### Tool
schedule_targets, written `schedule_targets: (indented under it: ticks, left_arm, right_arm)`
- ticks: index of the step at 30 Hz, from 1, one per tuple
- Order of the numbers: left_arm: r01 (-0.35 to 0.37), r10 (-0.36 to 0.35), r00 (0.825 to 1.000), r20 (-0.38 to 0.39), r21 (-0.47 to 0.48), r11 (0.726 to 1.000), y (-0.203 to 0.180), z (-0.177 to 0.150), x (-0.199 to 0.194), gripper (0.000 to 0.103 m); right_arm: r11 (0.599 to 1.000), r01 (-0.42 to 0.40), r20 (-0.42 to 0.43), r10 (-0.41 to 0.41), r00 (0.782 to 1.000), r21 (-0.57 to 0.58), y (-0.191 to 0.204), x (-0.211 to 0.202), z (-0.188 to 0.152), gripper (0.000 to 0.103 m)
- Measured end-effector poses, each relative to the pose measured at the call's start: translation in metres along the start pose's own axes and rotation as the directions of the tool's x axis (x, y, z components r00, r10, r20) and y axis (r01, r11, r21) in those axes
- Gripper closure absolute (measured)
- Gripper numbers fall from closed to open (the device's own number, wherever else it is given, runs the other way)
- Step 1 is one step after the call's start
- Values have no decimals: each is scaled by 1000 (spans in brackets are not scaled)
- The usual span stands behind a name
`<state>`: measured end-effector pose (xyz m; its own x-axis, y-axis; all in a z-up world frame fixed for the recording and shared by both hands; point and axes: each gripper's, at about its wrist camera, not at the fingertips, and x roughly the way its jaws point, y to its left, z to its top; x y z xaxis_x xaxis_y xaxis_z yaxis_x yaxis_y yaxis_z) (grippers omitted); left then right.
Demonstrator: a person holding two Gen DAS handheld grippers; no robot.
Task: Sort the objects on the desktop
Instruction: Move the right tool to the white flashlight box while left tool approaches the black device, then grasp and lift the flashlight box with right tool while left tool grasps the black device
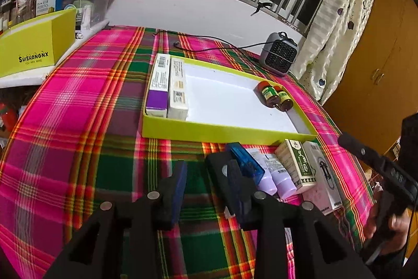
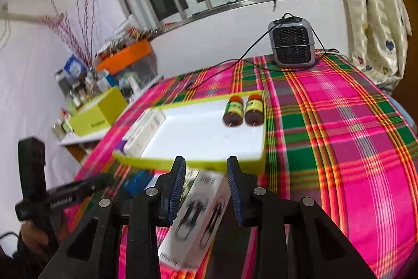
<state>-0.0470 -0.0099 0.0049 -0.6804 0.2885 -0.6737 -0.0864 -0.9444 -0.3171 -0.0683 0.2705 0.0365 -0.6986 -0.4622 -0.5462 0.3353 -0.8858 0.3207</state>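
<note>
A lime tray (image 1: 209, 131) with a white floor lies on the plaid cloth. It holds two long boxes (image 1: 167, 85) at its left and two small brown bottles (image 1: 274, 96) at its right, also in the right wrist view (image 2: 243, 110). In front of the tray lie a blue item (image 1: 245, 161), two lilac tubes (image 1: 274, 174), a green-white box (image 1: 297, 164) and a white box (image 1: 324, 174). My left gripper (image 1: 209, 187) is open, just left of the blue item. My right gripper (image 2: 206, 190) is open, its fingers on either side of the white box (image 2: 198, 216) without gripping it.
A grey fan heater (image 1: 280, 56) with a black cord stands at the table's far right corner. A lime box (image 1: 34, 43) and cluttered shelves stand off the table's left. A curtain (image 1: 344, 17) hangs at the right.
</note>
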Motion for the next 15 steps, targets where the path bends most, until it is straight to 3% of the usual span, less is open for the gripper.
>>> schedule_targets:
  ticks: [15]
  left_arm:
    - [-31, 31, 999, -7, 37, 999, -17, -11, 4, 67]
  right_arm:
    - [990, 100, -105, -110, 988, -102, 42, 0, -40, 69]
